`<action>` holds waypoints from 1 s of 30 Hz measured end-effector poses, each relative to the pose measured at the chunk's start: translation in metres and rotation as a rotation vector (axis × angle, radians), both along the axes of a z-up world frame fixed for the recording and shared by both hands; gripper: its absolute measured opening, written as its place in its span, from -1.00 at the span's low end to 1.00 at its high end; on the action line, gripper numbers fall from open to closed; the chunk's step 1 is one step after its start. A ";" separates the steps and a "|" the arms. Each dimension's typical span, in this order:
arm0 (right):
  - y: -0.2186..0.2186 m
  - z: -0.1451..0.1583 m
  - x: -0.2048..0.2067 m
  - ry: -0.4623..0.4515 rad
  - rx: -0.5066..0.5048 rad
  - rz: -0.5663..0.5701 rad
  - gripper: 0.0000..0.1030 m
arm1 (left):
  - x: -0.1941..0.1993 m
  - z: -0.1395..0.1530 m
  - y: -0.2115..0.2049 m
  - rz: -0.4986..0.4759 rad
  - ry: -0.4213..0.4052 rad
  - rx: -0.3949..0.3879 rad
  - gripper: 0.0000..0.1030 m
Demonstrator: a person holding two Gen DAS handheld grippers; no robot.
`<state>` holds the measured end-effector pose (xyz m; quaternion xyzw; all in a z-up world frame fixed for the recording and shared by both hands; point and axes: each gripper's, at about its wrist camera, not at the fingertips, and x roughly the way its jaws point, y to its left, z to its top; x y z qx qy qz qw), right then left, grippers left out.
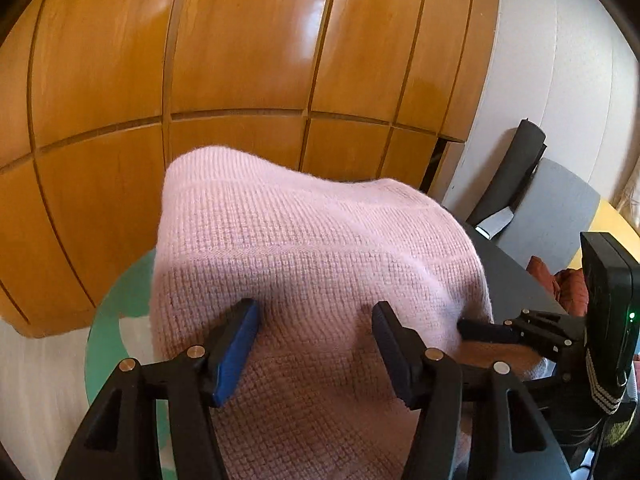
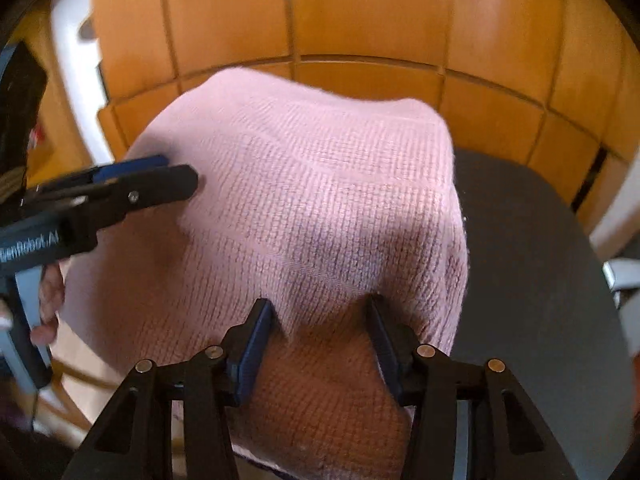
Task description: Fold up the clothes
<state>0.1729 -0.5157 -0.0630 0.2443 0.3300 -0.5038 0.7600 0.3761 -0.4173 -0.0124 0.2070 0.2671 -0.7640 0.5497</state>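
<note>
- Left wrist view: left gripper (image 1: 316, 320) sits at 6 o'clock, fingers (image 1: 236, 344) wide apart, pink sweater (image 1: 304, 240) running between them. Pads look clear of the knit, so no grip there.
- Right gripper (image 1: 480, 330) pokes in at 3 o'clock in that view, at the sweater's edge.
- Right wrist view: right gripper (image 2: 320, 328) at 6 o'clock, fingers about half apart. A bunch of knit is gathered between them and puckers at the pads, so I read it as clamped on the sweater, though blur leaves some doubt.
- Left gripper shows at 9 o'clock in the same view, tips at the sweater's left edge.
- Sweater lies mounded from centre up to 12 o'clock, partly on a dark table (image 2: 540, 280), left part hanging over a round green top (image 1: 102, 340). Wood panels (image 1: 240, 60) behind.
- Handling, my guess: light, soft, loose knit. No stiffness, will sag and stretch from any single hold, snags easily on pad corners. Not slippery, not fragile.
- Where to hold: pinch a doubled edge or hem near a corner, one gripper per corner, not mid-panel, so the fold line stays straight.
</note>
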 end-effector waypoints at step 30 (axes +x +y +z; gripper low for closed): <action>0.070 0.050 0.041 0.070 -0.133 -0.224 0.63 | 0.024 0.041 0.068 0.180 -0.181 -0.108 0.27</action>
